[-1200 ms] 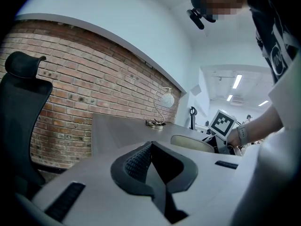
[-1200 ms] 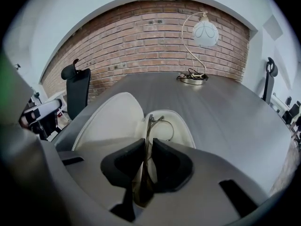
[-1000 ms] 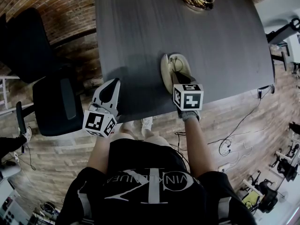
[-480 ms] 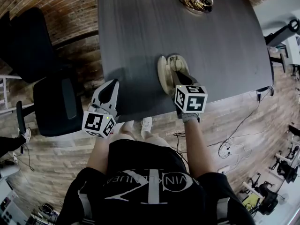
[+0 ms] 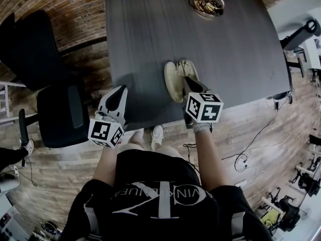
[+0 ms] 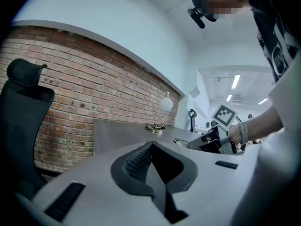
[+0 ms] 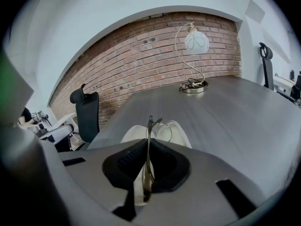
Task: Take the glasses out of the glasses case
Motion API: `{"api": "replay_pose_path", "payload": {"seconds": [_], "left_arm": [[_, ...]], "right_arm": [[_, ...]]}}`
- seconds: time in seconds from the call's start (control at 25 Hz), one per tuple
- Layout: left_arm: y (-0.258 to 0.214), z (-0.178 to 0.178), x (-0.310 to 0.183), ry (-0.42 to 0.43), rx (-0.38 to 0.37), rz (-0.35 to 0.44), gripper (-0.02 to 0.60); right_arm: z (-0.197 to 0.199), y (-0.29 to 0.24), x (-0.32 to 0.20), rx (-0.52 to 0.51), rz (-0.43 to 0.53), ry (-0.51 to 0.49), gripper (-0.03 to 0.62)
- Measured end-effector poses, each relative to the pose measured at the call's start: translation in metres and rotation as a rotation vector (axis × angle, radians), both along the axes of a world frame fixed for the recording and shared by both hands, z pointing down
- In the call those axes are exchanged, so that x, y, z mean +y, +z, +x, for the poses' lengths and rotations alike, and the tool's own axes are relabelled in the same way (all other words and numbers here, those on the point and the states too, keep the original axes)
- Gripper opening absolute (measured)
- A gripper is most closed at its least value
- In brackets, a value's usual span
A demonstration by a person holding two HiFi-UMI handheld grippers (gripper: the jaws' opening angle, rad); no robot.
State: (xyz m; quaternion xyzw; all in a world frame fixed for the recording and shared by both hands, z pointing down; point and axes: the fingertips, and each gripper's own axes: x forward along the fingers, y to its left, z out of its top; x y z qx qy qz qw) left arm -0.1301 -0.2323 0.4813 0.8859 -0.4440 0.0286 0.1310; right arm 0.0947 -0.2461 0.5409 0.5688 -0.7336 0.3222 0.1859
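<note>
A cream glasses case (image 5: 173,82) lies open on the dark grey table (image 5: 150,29), near its front edge. My right gripper (image 5: 186,78) hovers just over the case, shut on the thin metal frame of the glasses (image 5: 184,68). In the right gripper view the glasses (image 7: 159,125) stand on edge between the pads, with a lens sticking out past the tips above the case (image 7: 134,134). My left gripper (image 5: 119,92) hangs at the table's front left corner, away from the case. Its jaws meet with nothing between them (image 6: 157,173).
A desk lamp with a white globe (image 7: 196,41) stands at the table's far end, its base (image 5: 206,4) ringed by cables. A black office chair (image 5: 60,112) sits left of the table. Wooden floor with cables (image 5: 251,139) lies to the right.
My right gripper has risen slightly with the glasses, drawing them up from the open case. The left gripper has stayed where it was.
</note>
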Motion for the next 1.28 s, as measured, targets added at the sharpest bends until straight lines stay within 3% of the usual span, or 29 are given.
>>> {"api": "replay_pose_path", "payload": {"seconds": [1.28], "left_arm": [[-0.045, 0.012, -0.003, 0.019, -0.017, 0.095, 0.015]], "right_arm": [[0.020, -0.084, 0.021, -0.113, 0.274, -0.017, 0.035]]}}
